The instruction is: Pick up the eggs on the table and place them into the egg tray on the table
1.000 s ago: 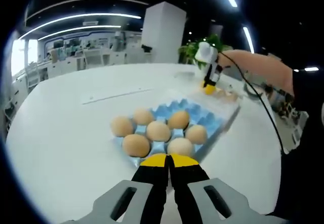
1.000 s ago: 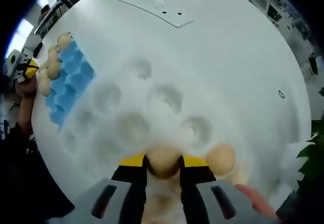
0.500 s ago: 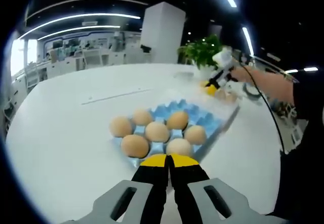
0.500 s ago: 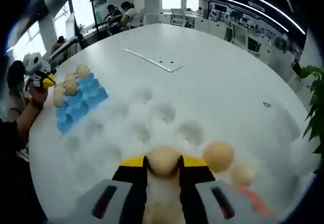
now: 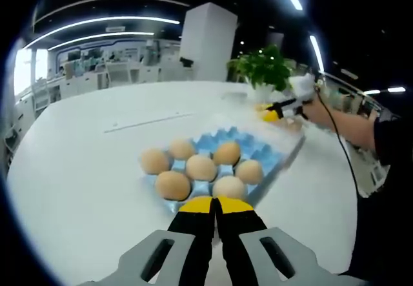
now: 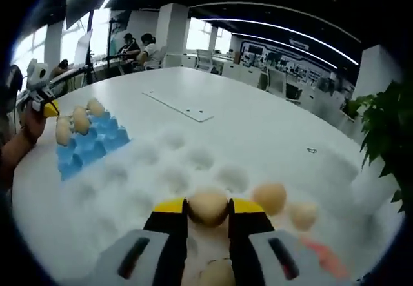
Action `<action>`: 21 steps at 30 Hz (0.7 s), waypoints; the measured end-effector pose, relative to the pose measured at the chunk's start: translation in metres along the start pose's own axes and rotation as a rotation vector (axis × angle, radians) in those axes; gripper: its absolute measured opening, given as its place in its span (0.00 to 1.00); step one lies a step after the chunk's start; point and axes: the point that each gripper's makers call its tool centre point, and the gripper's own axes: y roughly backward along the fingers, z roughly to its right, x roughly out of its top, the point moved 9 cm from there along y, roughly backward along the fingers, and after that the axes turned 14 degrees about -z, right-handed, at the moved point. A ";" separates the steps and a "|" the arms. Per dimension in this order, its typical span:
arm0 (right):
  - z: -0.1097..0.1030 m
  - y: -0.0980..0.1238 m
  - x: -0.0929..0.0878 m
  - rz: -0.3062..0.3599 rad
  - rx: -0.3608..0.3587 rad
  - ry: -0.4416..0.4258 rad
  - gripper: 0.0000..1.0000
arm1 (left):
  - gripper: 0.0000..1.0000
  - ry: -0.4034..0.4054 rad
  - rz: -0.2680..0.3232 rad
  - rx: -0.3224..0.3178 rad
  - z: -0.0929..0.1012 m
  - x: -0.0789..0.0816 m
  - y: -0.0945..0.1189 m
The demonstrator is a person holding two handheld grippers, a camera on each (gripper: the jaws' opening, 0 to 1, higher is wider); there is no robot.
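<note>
Lifted since a second ago, the right claw [image 6: 208,210] now carries its egg [image 6: 208,206] level above the white tray [image 6: 193,170] instead of pointing down at it. Going left to right in the left gripper view, the tabletop [image 5: 84,170] holds the blue tray [image 5: 268,153] with seven eggs [image 5: 201,167] at its near end; the left claw [image 5: 213,203], jaws pressed together and empty, hangs just before it. Two loose eggs [image 6: 270,197] lie right of the gripped egg in the right gripper view.
</note>
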 end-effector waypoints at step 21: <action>-0.008 0.026 -0.008 0.221 0.111 -0.319 0.26 | 0.01 0.001 0.019 0.011 0.001 0.001 0.004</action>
